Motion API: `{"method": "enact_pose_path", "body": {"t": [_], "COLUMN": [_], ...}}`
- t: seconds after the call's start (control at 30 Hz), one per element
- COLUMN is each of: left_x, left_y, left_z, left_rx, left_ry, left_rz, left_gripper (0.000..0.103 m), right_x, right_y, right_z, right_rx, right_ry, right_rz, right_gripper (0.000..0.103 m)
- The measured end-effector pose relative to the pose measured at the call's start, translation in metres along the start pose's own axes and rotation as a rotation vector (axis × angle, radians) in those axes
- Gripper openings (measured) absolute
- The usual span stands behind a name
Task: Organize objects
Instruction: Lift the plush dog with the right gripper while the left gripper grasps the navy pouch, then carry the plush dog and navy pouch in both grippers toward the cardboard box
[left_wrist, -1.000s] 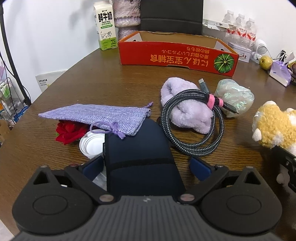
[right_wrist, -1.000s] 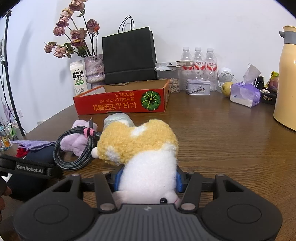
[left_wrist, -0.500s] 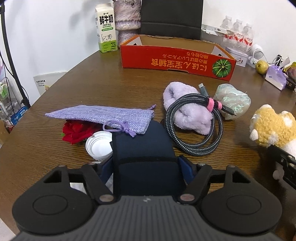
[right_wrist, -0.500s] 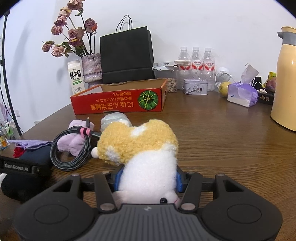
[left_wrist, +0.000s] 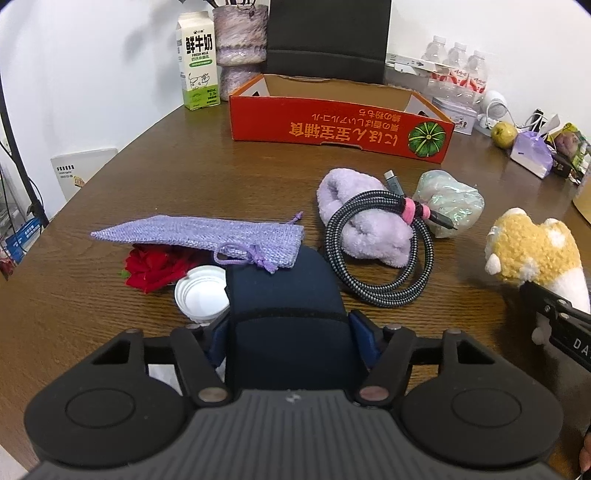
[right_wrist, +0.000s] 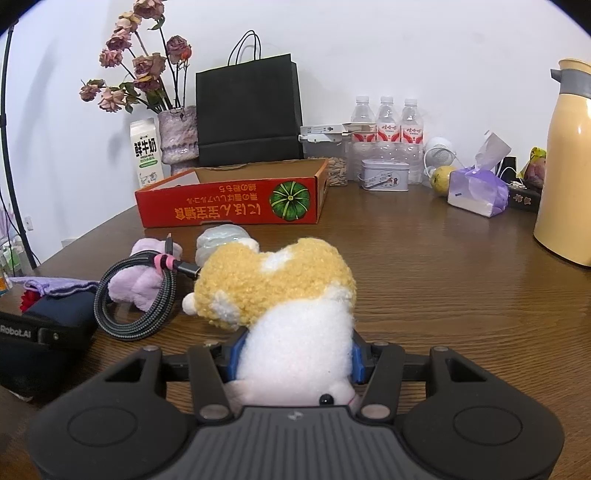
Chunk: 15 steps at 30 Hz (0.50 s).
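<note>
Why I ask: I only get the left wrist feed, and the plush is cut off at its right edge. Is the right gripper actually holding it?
Observer: Yes. In the right wrist view, the right gripper is shut on the plush toy, with its blue pads pressing both sides of the white body.
Operator: Is there anything tall on that side that I should steer around?
Observer: A yellow thermos jug stands upright near the table's right edge, well apart from the plush.
</note>
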<state>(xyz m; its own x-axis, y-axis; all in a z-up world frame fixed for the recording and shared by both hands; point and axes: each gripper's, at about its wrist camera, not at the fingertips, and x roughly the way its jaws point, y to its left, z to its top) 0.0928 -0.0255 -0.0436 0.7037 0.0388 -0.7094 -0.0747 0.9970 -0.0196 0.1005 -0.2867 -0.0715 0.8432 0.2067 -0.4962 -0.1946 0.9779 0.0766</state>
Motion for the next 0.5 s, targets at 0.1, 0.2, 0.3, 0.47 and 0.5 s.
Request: {"method": "enact_pose_path", "body": {"t": [0.1, 0.2, 0.3, 0.47, 0.5], "left_x": [-0.004, -0.008, -0.014, -0.023, -0.025], "left_y": [0.001, 0.003, 0.005, 0.011, 0.012], "left_z": [0.0, -0.001, 0.001, 0.006, 0.008], "left_rx": [0.009, 0.017, 0.022, 0.014, 0.013], "left_ry": [-0.008, -0.015, -0.025, -0.043, -0.046], "left_rz": [-0.013, -0.024, -0.041, -0.067, -0.071], "left_gripper": [0.066, 0.066, 0.066, 0.065, 0.065], "right_x": [0.0, 0.0, 0.0, 0.001, 0.001], "right_y": [0.001, 0.001, 0.002, 0.004, 0.004], "right_z": [-0.001, -0.001, -0.001, -0.001, -0.001], "right_rx": [-0.002, -0.003, -0.005, -0.012, -0.013], "right_ry": [0.0, 0.0, 0.003, 0.007, 0.007], "right_rz": [-0.005, -0.008, -0.014, -0.031, -0.035], "right_gripper": [0.051, 0.051, 0.051, 0.051, 0.051]}}
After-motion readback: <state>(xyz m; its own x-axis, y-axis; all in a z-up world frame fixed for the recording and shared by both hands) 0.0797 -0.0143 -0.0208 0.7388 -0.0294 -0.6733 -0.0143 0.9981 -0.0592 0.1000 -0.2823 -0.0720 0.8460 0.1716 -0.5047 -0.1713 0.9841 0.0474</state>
